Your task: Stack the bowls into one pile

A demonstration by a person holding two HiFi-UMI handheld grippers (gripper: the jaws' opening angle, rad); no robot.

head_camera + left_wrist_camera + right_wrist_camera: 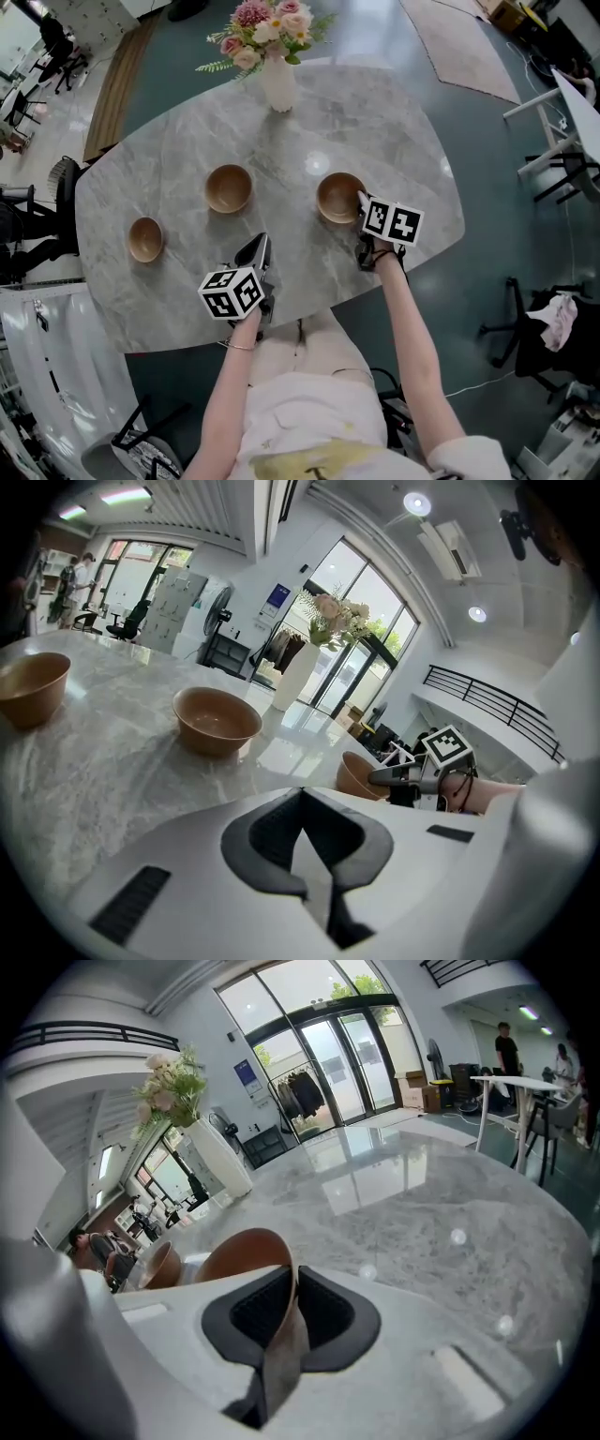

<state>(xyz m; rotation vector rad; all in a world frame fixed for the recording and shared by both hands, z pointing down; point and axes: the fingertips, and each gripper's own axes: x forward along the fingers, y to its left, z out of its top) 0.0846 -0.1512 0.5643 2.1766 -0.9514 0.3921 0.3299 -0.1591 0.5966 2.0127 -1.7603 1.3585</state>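
A large rounded grey marble tabletop [394,150] fills the middle of the head view, and its near edge is partly hidden behind the person's two bare forearms. The person is cut off at the bottom of that view, so only the arms and a pale top show. A white vase [278,82] holding pink and cream flowers [267,28] stands at the far edge of the tabletop, and the positions below are given from it. Three brown wooden bowls sit separately, none stacked. The right-hand bowl [337,197] lies nearer the person than the vase and a little to its right. The middle bowl [229,187] lies nearer than the vase and slightly to its left. The left-hand bowl [145,239], the smallest in view, sits well apart from the vase, towards the near left. The right gripper [362,199] reaches in from the side away from the vase, and its jaws are clamped on the right-hand bowl's rim. The right gripper view shows the thin brown wall pinched between the dark pads, with the rest of the bowl mostly hidden behind the gripper body. The left gripper [260,246] is nearer the person than the middle bowl, touching no bowl. Its jaws are together with nothing between them.
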